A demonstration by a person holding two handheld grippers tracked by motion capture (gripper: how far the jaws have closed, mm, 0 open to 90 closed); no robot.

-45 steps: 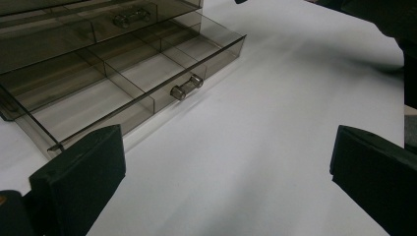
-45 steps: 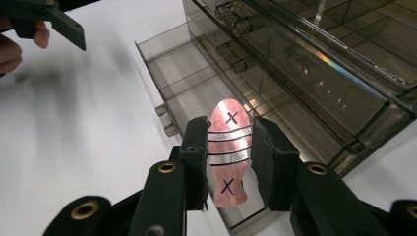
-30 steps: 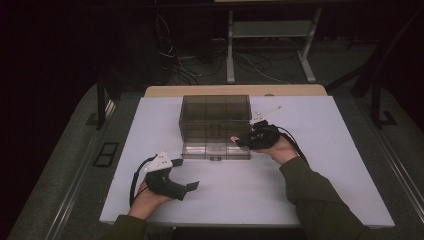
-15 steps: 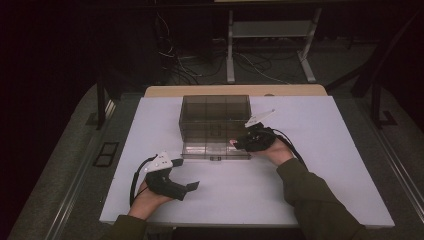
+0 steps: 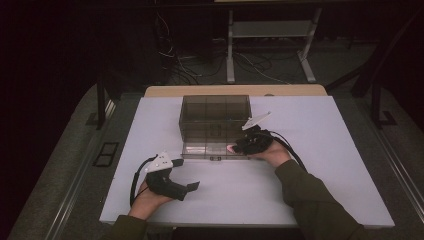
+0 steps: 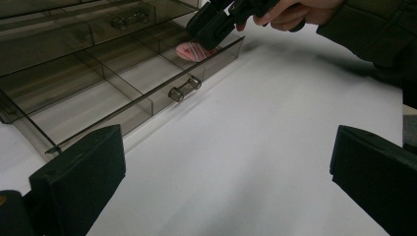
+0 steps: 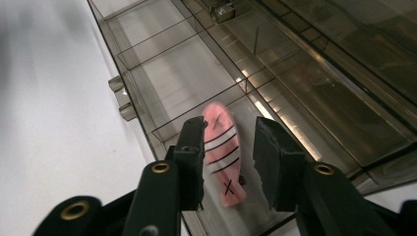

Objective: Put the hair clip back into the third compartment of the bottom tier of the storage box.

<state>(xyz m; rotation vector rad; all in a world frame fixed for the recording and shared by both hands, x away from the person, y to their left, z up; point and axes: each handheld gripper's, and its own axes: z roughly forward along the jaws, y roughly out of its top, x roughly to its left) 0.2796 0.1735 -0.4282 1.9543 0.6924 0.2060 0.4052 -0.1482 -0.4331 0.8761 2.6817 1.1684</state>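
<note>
The pink striped piece [image 7: 223, 152] now lies on the floor of the open drawer [image 5: 210, 149], in the compartment at the drawer's right end, just behind its front wall. In the right tool view there is a gap on either side of it: the right tool [image 7: 227, 147] has just been easing its jaws apart, and they stand narrow around the piece without pressing on it, one pad close to its left edge, the other clear of its right. From above, that tool has slid a little further over the drawer's right corner than it was a moment ago. I'd take this as the release: the piece looks delivered, and what seems left is to draw the tool up and away from the drawer without dragging the piece along, then likely push the drawer by its knob [image 6: 184, 88] back into the smoky plastic cabinet [image 5: 216, 112]. The left tool [image 5: 192, 186] rests on the table [image 5: 325, 175] well in front of the drawer, jaws wide with nothing between them.
</note>
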